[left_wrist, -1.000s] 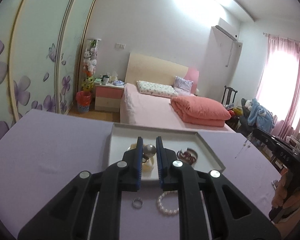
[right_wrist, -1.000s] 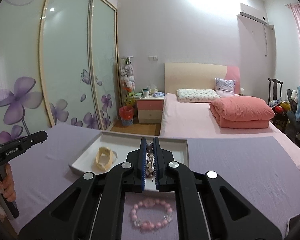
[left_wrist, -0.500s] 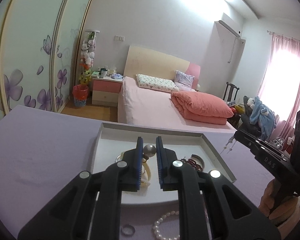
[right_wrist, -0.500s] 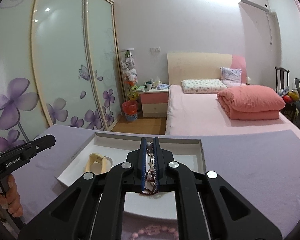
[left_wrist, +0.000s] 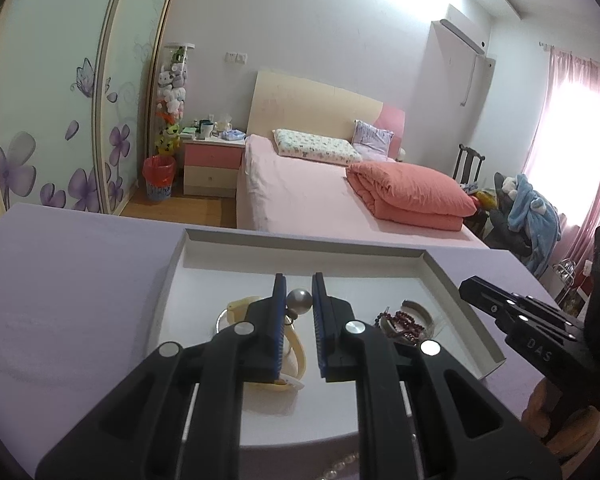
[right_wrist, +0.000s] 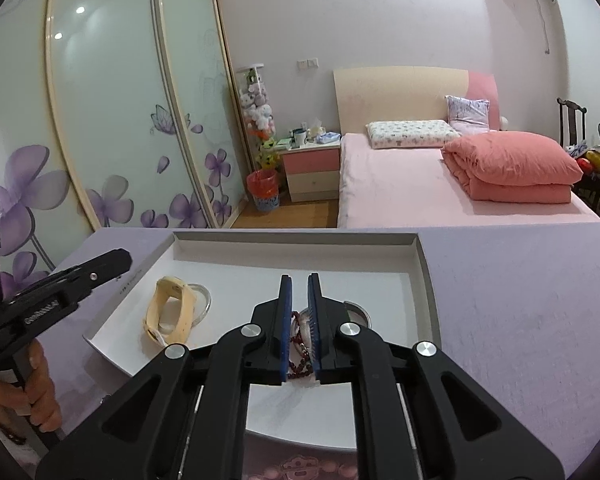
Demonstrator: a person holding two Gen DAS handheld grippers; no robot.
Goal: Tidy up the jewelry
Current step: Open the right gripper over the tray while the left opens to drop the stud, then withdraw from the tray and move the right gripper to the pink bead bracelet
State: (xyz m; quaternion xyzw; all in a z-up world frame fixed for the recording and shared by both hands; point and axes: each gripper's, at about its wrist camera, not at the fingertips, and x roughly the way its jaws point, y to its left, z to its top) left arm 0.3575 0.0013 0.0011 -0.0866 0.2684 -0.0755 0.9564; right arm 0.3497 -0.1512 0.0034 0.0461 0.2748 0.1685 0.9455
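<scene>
A white shallow tray (left_wrist: 456,304) (right_wrist: 424,276) sits on the purple table. My left gripper (left_wrist: 299,286) is shut on a grey pearl earring (left_wrist: 299,301) and holds it over the tray, above a cream bangle (left_wrist: 296,354). My right gripper (right_wrist: 299,286) is shut on a dark red bead bracelet (right_wrist: 298,364) that hangs low over the tray's right part. The cream bangle (right_wrist: 172,312) and a silver ring-shaped bangle (right_wrist: 204,300) lie in the tray's left part. The dark red beads (left_wrist: 404,320) also show in the left wrist view.
A white pearl bracelet (left_wrist: 340,464) and a pink bead bracelet (right_wrist: 300,466) lie on the table in front of the tray. A bed (right_wrist: 440,184), nightstand (right_wrist: 312,168) and wardrobe doors stand behind the table.
Both grippers moved forward over the tray and lower. The loose ring, pearl bracelet and pink bracelet slid toward the bottom edge of the views.
</scene>
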